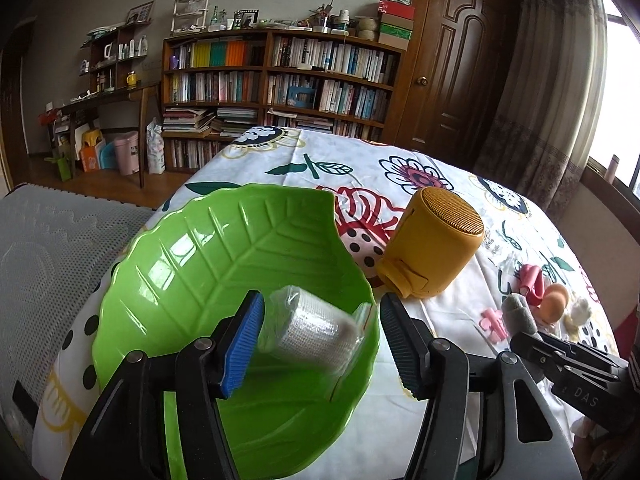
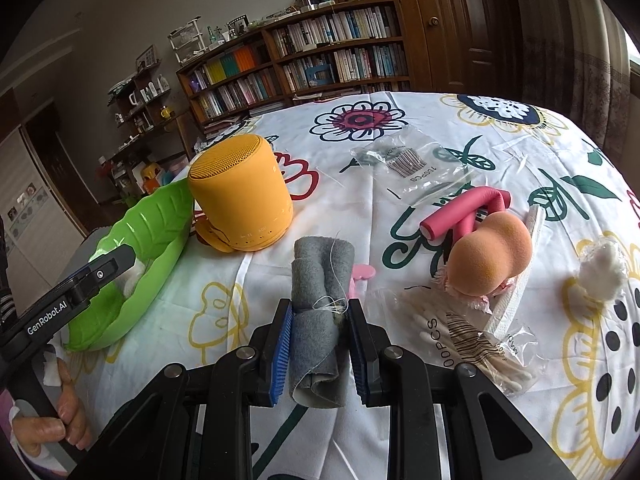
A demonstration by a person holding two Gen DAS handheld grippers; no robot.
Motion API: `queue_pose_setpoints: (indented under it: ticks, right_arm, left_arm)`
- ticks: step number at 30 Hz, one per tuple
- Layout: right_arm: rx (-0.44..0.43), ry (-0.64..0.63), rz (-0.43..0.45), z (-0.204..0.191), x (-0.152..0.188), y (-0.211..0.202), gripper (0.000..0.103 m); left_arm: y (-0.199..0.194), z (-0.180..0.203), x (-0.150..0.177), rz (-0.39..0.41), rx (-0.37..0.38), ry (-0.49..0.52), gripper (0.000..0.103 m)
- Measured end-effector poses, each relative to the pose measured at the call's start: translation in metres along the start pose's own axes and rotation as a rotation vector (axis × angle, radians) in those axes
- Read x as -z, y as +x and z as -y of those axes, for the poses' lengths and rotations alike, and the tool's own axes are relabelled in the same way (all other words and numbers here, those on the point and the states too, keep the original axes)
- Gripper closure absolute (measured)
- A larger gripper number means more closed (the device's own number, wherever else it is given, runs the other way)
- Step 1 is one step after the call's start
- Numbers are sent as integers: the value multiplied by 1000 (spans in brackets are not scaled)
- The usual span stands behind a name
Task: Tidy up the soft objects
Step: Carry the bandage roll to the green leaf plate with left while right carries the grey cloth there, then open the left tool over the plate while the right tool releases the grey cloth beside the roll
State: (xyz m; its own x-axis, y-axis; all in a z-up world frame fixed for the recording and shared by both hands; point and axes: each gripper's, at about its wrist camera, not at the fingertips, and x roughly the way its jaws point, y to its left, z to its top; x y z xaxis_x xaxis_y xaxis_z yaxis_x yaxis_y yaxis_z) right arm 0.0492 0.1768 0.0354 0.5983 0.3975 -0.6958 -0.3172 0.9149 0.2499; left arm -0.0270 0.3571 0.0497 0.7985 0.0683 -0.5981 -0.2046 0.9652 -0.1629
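Observation:
A white gauze roll in clear wrap lies blurred inside the green leaf-shaped bowl, between the spread fingers of my left gripper. The left pad is at the roll's side and the right finger stands apart from it, so this gripper is open. My right gripper is shut on a rolled grey felt cloth, low over the flowered tablecloth. From the left wrist view the same grey cloth shows at the tip of the right gripper. The bowl sits left of the right gripper.
A yellow speaker stands between the bowl and the grey cloth. Pink foam curlers, an orange sponge, a cotton ball, two bags of cotton swabs and a pink clip lie to the right. A hand holds the left gripper's handle.

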Motion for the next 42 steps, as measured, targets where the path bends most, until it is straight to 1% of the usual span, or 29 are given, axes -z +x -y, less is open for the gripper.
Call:
queue_pose_setpoints:
  ticks: [2, 3, 12, 17, 25, 28, 42]
  right_arm:
    - [1, 1, -1, 0, -1, 1, 75]
    - [1, 2, -2, 0, -1, 2, 75]
    - [-24, -25, -7, -15, -4, 4, 75]
    - [-50, -58, 0, -32, -8, 4, 75]
    - [-91, -113, 0, -64, -13, 9, 75]
    - [-125, -121, -10, -75, -16, 13, 75]
    - [-202, -215, -30, -129, -27, 35, 74]
  left_arm:
    - [-1, -2, -1, 7, -6, -5, 32]
    - [-2, -3, -1, 9, -7, -8, 32]
    - [-10, -16, -4, 35, -41, -16, 31]
    - [-19, -23, 0, 60, -80, 10, 31]
    - [-27, -32, 6, 73, -118, 42, 31]
    - [-29, -38, 7, 75, -125, 38, 31]
    - [-36, -58, 11, 82, -153, 14, 31]
